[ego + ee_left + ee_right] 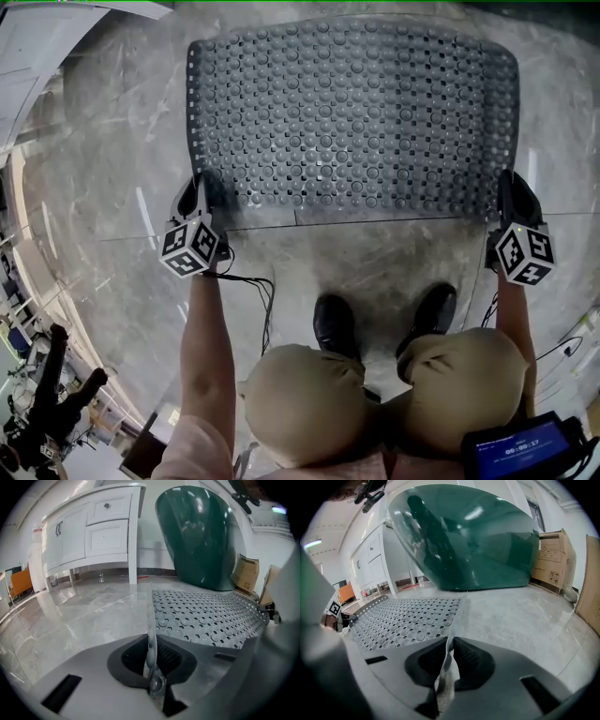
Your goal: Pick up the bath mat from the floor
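Tan trouser knees [305, 403] sit closest to the camera. Far past the jaws stands a big dark green round tub [468, 536]. A grey rubber bath mat with bumps and holes [352, 112] spreads out ahead of both jaws, over the shiny stone floor [112, 234]. Its near left corner is squeezed tight in the left gripper [200, 194]. Its near right corner is squeezed tight in the right gripper [514, 199]. Behind the jaws are two black shoes [335, 323].

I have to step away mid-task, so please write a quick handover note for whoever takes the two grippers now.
Left gripper: shut on the bath mat's near left corner.
Right gripper: shut on its near right corner.
Mat: mostly flat on the marble floor, in front of the dark green tub.
Done: both corners gripped.
Left: lift it clear of the floor.
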Demonstrator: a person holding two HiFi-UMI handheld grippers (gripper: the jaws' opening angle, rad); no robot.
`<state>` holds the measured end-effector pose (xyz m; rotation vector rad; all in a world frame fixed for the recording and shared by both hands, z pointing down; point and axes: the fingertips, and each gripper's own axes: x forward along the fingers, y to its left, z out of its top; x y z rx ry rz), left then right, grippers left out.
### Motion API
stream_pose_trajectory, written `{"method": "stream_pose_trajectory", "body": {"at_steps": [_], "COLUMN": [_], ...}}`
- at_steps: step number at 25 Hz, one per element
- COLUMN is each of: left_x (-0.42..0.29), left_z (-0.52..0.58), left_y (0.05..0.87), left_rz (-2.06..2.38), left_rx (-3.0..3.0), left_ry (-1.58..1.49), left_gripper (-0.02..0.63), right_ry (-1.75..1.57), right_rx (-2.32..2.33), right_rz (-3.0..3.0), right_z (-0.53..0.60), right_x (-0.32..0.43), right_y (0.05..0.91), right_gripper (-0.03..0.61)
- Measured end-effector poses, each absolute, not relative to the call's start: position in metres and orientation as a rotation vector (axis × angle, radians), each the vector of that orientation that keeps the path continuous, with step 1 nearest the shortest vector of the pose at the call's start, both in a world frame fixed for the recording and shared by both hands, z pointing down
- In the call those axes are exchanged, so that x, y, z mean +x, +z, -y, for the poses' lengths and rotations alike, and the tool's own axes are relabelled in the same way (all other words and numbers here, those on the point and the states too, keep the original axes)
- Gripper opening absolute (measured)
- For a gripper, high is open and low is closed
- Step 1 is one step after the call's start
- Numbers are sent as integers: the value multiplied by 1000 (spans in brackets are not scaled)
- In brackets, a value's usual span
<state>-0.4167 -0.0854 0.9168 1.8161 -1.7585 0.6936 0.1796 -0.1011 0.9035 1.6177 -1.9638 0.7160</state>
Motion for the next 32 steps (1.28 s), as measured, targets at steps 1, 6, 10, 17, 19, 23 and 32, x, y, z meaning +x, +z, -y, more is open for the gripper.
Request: {"method": "stream_pose_trajectory", "body": {"at_steps": [1,6,10,17,19,23,32], "left_x": [-415,-410,-405,-394,-391,-383,-360], "left_z": [85,86,87,87,87,90,92], "left_y": [915,906,898,885,881,871,844], "left_rz": [1755,1753,1751,1729,1726,1718,1659], "left_rx": [1824,1842,1859,1899,1907,1931,2003], "left_ry": [702,676,674,675,664,640,608], "left_gripper": [40,38,37,37,37,37,37], "right_ry": [717,711,699,699,696,688,685], "right_rx": [1619,1626,1625,1638,1638,1637,1635], "right_rz": [1963,1961,1959,1965,1968,1977,2006], "right_z": [101,103,104,104,104,106,107], "right_x": [179,178,178,174,173,169,155], "right_y": [903,898,894,887,884,877,855], "right_gripper": [41,37,37,35,34,34,32]}}
